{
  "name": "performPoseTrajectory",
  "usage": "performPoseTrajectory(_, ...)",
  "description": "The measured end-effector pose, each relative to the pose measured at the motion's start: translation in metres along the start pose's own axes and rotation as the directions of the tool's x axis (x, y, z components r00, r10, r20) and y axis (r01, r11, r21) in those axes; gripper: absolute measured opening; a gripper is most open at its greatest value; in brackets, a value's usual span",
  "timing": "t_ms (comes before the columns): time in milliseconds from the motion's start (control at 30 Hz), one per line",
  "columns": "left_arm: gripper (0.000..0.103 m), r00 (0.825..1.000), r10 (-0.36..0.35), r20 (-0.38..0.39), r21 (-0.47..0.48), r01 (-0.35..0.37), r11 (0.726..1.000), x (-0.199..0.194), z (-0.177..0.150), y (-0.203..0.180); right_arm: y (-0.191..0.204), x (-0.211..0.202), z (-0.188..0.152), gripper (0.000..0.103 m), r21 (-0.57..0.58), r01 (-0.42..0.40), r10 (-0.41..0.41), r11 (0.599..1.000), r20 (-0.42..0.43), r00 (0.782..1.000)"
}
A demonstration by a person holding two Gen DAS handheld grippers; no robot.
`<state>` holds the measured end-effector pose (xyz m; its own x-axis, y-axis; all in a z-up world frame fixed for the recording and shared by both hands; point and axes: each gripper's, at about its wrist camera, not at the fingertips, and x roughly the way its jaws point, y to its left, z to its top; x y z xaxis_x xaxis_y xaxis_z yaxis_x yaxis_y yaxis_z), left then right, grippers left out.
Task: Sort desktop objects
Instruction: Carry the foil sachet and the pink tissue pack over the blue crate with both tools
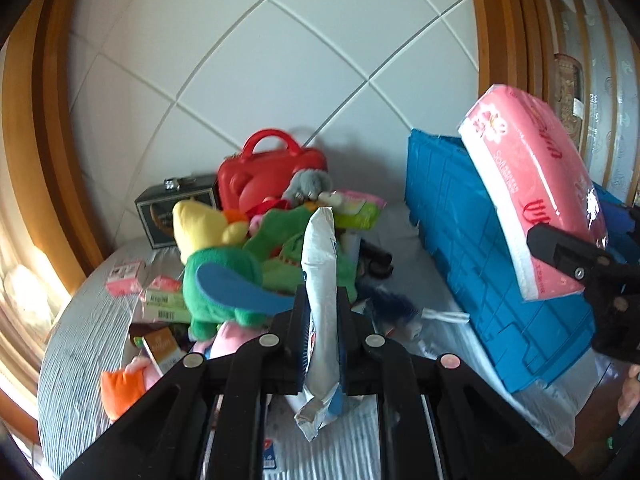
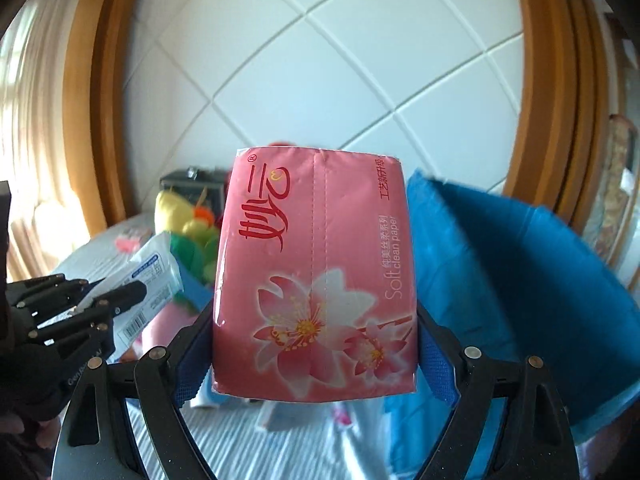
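My left gripper (image 1: 322, 320) is shut on a white and blue wipes pack (image 1: 320, 280), held upright above the table; the pack also shows in the right wrist view (image 2: 154, 276). My right gripper (image 2: 316, 344) is shut on a pink tissue pack (image 2: 316, 272) and holds it up in the air beside the blue crate (image 2: 512, 280). In the left wrist view the pink tissue pack (image 1: 536, 192) hangs over the blue crate (image 1: 480, 248) at the right.
A heap of plush toys (image 1: 240, 256), a red case (image 1: 272, 172), a dark box (image 1: 172, 208), small pink and green packets (image 1: 160, 292) and a dark brush (image 1: 392, 308) lie on the grey striped cloth (image 1: 80, 352). A white tiled wall stands behind.
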<state>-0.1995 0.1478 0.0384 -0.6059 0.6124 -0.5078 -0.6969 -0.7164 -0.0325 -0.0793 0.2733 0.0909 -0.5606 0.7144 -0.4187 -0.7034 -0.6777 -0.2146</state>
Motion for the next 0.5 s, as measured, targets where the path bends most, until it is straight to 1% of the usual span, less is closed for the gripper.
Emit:
performPoseTrajectory(67,0.011,1.0,-0.009,0.022,0.011,0.008,1.0,-0.004,0.01,-0.012,-0.013,-0.012,0.008,0.089,0.008,0.022,-0.022,1.0,0.035,0.999)
performPoseTrajectory(233,0.011,0.997,-0.033,0.068,0.041,0.03,0.999,-0.011,0.033,-0.05,-0.051,-0.032,0.019,0.089,0.03,0.085,-0.087,0.996,0.082,0.993)
performPoseTrajectory(500,0.011,0.991,-0.085,0.108,0.09,0.075,0.993,-0.009,0.083,-0.136,-0.15,-0.038,0.029,0.089,0.088,0.171,-0.179,0.981,0.079,0.981)
